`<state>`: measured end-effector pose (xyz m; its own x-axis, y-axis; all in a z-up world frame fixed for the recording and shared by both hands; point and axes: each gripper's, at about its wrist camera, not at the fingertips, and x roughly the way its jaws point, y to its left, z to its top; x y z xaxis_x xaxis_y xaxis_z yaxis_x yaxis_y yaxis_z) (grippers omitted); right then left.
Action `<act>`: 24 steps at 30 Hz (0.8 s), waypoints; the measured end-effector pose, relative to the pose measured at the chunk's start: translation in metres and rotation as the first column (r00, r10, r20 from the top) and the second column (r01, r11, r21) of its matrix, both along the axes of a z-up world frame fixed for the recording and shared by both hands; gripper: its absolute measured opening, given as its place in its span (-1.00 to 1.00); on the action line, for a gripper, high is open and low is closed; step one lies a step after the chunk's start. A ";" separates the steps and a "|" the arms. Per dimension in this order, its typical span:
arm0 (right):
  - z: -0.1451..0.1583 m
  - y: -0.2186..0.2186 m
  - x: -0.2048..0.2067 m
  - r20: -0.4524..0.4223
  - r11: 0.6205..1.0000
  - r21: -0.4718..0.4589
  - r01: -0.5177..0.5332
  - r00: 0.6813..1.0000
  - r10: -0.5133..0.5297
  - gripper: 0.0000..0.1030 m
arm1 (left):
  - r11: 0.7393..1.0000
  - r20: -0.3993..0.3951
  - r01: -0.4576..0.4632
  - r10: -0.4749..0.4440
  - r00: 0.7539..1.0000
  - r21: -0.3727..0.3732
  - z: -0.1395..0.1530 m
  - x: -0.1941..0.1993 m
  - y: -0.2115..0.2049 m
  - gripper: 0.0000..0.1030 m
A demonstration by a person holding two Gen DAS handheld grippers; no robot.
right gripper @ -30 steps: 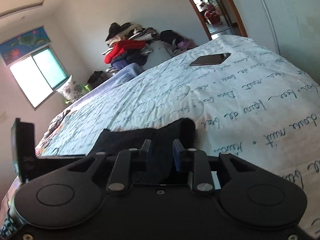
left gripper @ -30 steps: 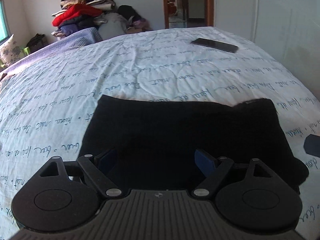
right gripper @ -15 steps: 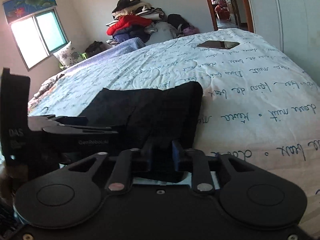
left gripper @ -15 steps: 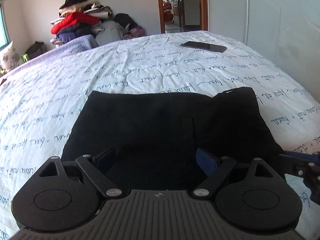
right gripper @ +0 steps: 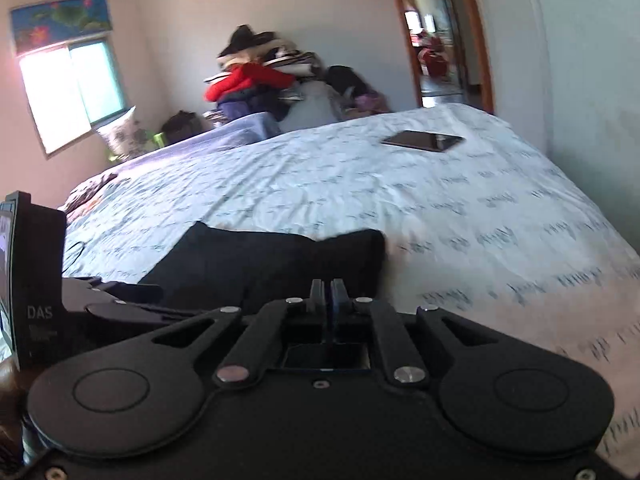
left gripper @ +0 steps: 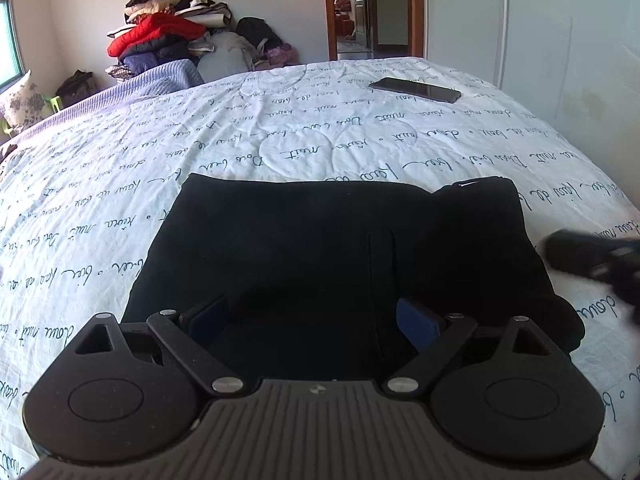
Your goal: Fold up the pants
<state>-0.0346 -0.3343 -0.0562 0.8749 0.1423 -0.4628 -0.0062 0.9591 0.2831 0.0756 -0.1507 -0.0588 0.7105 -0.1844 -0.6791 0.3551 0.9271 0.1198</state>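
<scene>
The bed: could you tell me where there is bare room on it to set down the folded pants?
The quilt lies bare between the black pants and the phone, and across the whole side left of the pants toward the purple blanket. Crowded: the near edge, under the pants and both grippers, and the clothes pile behind.

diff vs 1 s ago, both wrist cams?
The right tool went from partly open to shut, with no cloth visible between its fingers, and pulled back off the black pants. The left tool is opening wider above them, gripping nothing. The pants stayed folded flat on the bedspread; the phone is unmoved.
</scene>
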 end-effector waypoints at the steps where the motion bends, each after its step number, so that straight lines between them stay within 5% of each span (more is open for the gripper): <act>1: -0.003 0.006 0.010 -0.016 0.999 -0.012 -0.031 0.999 0.030 -0.87 | 1.000 0.003 0.001 -0.001 1.000 0.004 0.000 -0.001 -0.001 0.81; 5: -0.032 0.024 0.037 -0.122 0.995 -0.065 -0.080 0.990 0.071 -0.83 | 1.000 -0.001 0.000 0.000 1.000 0.012 0.000 0.000 0.000 0.82; 11: -0.036 0.013 0.030 -0.114 0.999 0.014 -0.046 0.992 0.047 -0.84 | 1.000 -0.016 0.002 -0.002 1.000 0.010 0.001 0.003 0.001 0.82; 18: -0.029 0.022 0.032 -0.130 0.999 -0.023 -0.033 0.991 0.030 -0.80 | 1.000 -0.024 -0.015 0.016 1.000 0.023 0.009 0.005 0.014 0.80; 24: -0.009 0.037 0.056 -0.079 0.993 -0.110 -0.035 0.997 0.026 -0.37 | 0.968 -0.036 -0.250 0.249 0.968 -0.009 0.046 0.038 0.102 0.79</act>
